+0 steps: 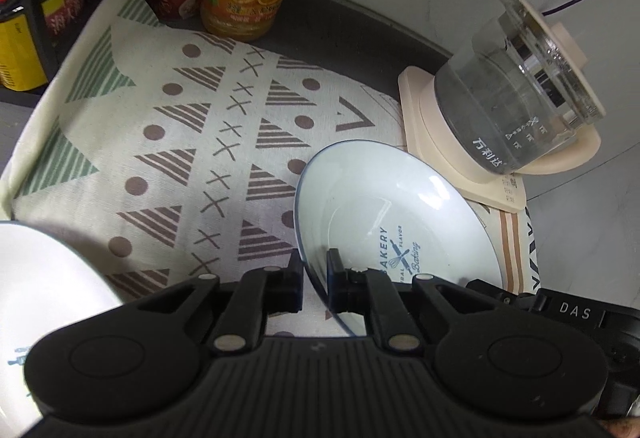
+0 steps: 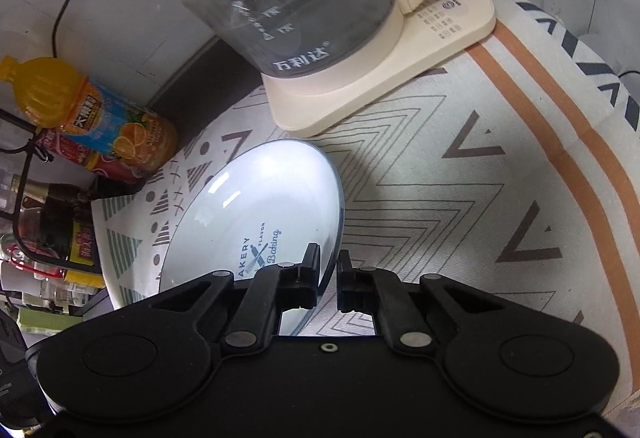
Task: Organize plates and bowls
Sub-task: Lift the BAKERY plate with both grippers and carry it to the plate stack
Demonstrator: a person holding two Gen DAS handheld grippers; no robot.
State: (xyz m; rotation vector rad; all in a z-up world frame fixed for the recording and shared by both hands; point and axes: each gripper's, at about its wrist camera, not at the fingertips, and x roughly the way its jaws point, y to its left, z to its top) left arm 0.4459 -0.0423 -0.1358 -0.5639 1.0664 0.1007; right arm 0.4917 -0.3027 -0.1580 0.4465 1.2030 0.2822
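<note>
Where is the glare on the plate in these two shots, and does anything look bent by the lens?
Left wrist view: a bright glare patch on the plate's right inner rim; the kettle leans, bent by the fisheye. Right wrist view: the plate's upper half is washed out white; the tablecloth's stripes curve.

Light was dim and cool, from overhead. White glare streaked the plate [image 2: 256, 197] and washed out its centre. Fisheye bending curved the frame edges; dark vignetting filled the corners.

White, blue-rimmed plate [image 1: 400, 205]; geometric-patterned cloth [image 1: 192, 141]
</note>
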